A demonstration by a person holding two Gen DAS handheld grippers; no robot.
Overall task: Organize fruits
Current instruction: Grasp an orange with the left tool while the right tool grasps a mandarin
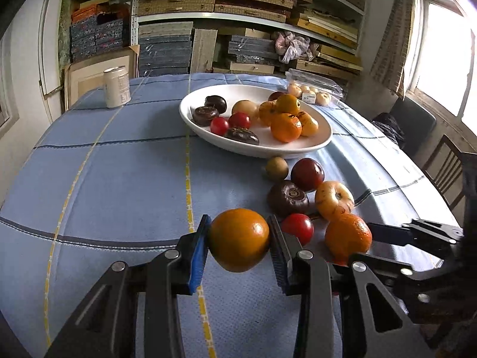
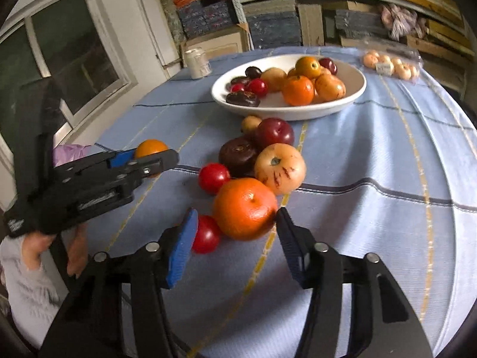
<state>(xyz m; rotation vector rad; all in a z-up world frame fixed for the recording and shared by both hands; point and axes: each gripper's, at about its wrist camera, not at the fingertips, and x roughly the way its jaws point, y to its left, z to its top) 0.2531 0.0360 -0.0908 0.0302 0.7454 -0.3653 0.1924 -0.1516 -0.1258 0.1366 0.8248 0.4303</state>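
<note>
Left hand-held gripper (image 1: 239,240): clenched on a dark orange fruit (image 1: 238,240), blue pads pressing both its sides, fruit lifted clear of the surface (image 1: 104,185).
Right hand-held gripper (image 2: 237,232): half closed around a bright orange (image 2: 245,208); right pad at the skin, left pad short of it and against a small red fruit (image 2: 206,234); no firm grip yet, by the look of it.
Bright orange: resting on the surface at the near end of the loose pile, straight ahead of the right fingers, between them.
Loose pile: yellow apple (image 2: 280,168), dark brown fruit (image 2: 238,156), dark red plum (image 2: 275,132), small brown fruit (image 2: 251,123), another small red fruit (image 2: 213,177), all bunched and touching, between the bright orange and the bowl.
Bowl (image 2: 342,106): white, oval, beyond the pile, already carrying oranges, red fruits and dark ones; long axis running across the right wrist view.
Key relation: bowl ahead and beyond the pile for both hands; left one, already loaded, likely readier to go.
Bright orange shape: round, no long axis, so approach angle matters little.
Risk: small red fruit by the left pad probably caught or nudged as the fingers close.
Bystanders: white can (image 1: 117,86) far left, bagged pale fruits (image 1: 313,91) behind the bowl, both well apart from the work.
</note>
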